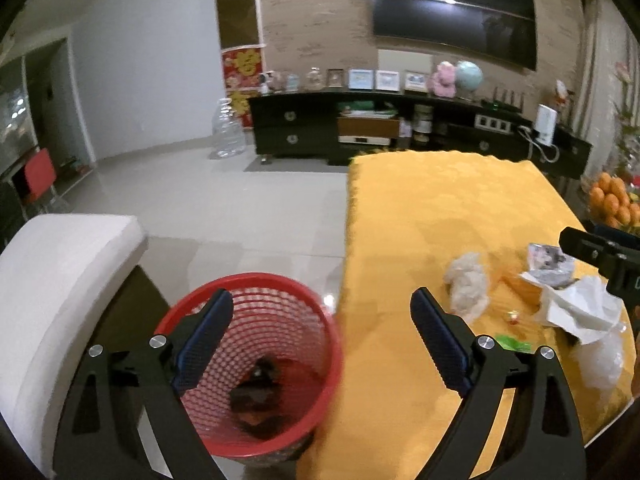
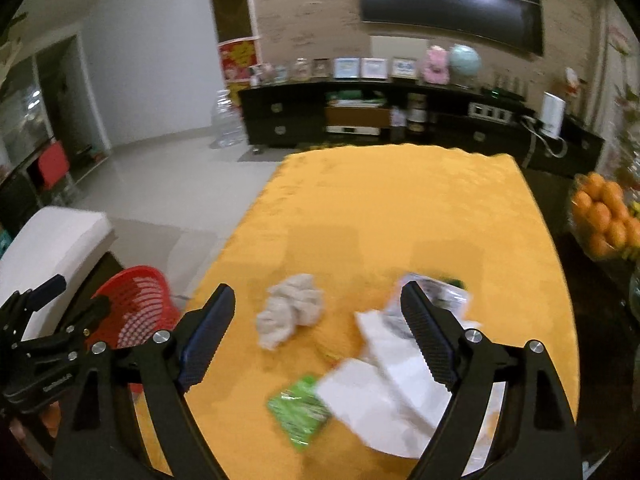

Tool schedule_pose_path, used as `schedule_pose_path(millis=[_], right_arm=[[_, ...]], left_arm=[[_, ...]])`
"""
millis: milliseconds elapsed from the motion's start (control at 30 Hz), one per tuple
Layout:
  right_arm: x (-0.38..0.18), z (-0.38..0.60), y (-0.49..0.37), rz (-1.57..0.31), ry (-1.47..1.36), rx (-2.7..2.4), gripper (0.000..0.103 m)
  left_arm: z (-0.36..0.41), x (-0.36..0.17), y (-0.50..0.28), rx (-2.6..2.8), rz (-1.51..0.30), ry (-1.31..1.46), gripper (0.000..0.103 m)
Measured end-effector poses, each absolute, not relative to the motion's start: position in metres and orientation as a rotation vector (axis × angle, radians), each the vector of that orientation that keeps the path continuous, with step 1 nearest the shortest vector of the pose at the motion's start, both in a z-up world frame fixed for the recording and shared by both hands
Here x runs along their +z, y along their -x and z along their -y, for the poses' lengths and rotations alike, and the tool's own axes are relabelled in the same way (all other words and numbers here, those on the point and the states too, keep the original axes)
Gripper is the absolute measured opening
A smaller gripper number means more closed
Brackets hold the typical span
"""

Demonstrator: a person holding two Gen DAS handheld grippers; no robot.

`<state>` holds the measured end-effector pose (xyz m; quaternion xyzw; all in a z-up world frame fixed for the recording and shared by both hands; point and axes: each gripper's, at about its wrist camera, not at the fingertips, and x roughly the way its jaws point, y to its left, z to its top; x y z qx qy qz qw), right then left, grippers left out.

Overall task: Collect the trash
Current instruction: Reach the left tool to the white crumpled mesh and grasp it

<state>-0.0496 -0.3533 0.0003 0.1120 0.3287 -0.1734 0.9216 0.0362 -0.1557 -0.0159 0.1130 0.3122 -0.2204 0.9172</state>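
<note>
Yellow tablecloth [image 2: 400, 208] filling the middle, crumpled tissue [image 2: 290, 310], green wrapper [image 2: 300, 410] and white paper [image 2: 384, 380] strewn lower right, red basket [image 1: 248, 360] lower left holding dark scraps, left gripper [image 1: 322, 320] spread above it, right gripper [image 2: 318, 310] spread over the litter.

Red mesh bin [image 1: 256, 360] on floor w/ dark scrap; crumpled tissue [image 2: 290, 310], white paper [image 2: 384, 392], green wrapper [image 2: 300, 410] on table.

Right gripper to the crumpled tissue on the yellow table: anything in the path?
Nothing visible. The right gripper is open above the table, and the crumpled tissue lies just ahead between its fingers, with only bare cloth around it.
</note>
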Motion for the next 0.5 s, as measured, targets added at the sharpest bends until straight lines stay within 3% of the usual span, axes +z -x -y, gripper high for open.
schedule_pose_path(millis=[500], right_arm=[[-0.014,0.418,0.112,-0.685,-0.321,-0.547,0.082]], left_arm=[[0.217,-0.037,-0.012,-0.631,-0.729,-0.266,0.087]])
